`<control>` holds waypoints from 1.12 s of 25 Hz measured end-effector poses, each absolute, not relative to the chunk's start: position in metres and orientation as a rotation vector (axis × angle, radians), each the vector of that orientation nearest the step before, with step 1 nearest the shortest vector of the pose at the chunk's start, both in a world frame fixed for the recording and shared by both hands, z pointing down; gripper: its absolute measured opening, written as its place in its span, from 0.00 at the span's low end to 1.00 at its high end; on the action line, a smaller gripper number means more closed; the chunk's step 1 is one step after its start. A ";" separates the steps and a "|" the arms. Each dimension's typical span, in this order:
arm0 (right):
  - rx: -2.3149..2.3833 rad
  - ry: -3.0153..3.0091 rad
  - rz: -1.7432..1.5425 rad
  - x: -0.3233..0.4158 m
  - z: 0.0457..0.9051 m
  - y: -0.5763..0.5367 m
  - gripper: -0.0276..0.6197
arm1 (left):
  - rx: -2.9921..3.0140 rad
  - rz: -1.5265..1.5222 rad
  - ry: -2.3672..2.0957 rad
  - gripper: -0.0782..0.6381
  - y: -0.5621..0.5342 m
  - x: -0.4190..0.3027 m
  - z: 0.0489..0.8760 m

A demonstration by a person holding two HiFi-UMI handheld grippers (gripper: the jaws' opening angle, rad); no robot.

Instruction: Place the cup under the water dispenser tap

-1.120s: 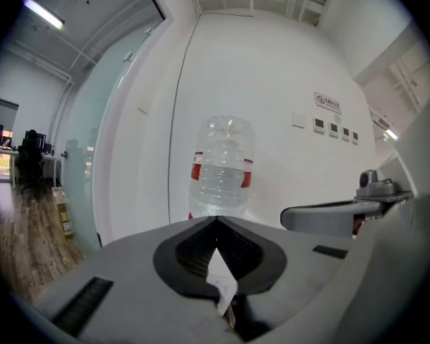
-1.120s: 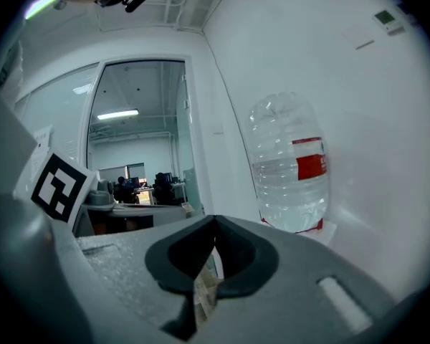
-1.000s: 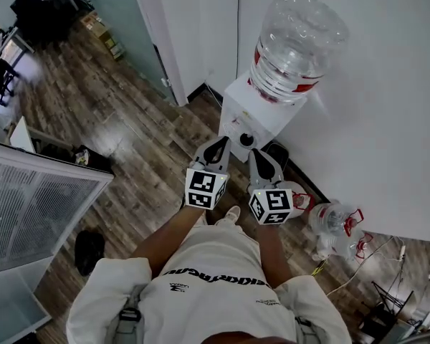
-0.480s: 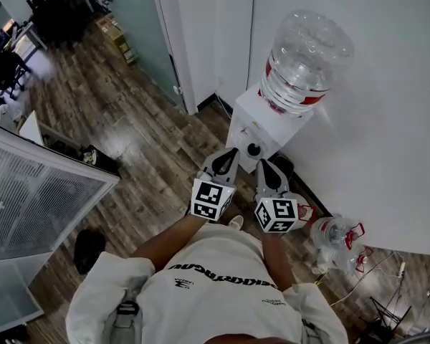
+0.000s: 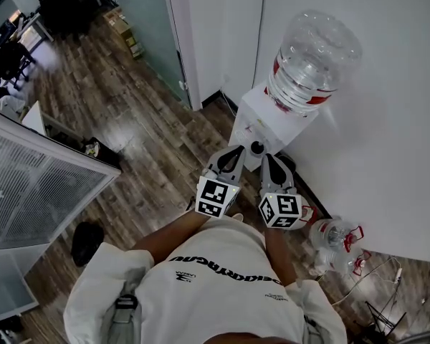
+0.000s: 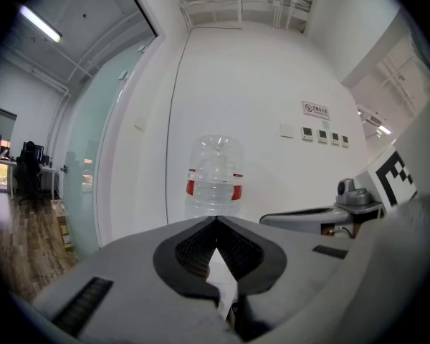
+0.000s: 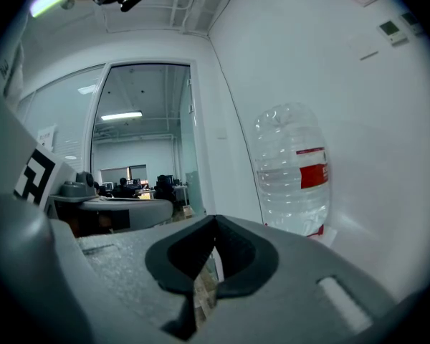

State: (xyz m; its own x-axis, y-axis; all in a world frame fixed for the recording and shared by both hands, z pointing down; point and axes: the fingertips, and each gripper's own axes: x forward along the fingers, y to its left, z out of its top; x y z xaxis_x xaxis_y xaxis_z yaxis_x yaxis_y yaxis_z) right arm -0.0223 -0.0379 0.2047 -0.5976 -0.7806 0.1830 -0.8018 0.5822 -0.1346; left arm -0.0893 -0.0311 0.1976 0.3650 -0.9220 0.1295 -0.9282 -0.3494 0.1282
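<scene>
Cup shows in no view; the left gripper and right gripper, both closed and empty, point side by side at the water dispenser beneath its bottle, probably because the person is squaring up to its front.

The water dispenser stands against the wall ahead of me, with the bottle on top of it. My left gripper and right gripper sit side by side just before its front. Loose bottles lie on the floor to its right, and a partition stands to its left.
</scene>
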 end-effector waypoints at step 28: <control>1.312 -2.731 0.261 -0.024 0.203 -0.046 0.04 | 2.436 0.042 -1.676 0.11 -0.038 -0.080 0.205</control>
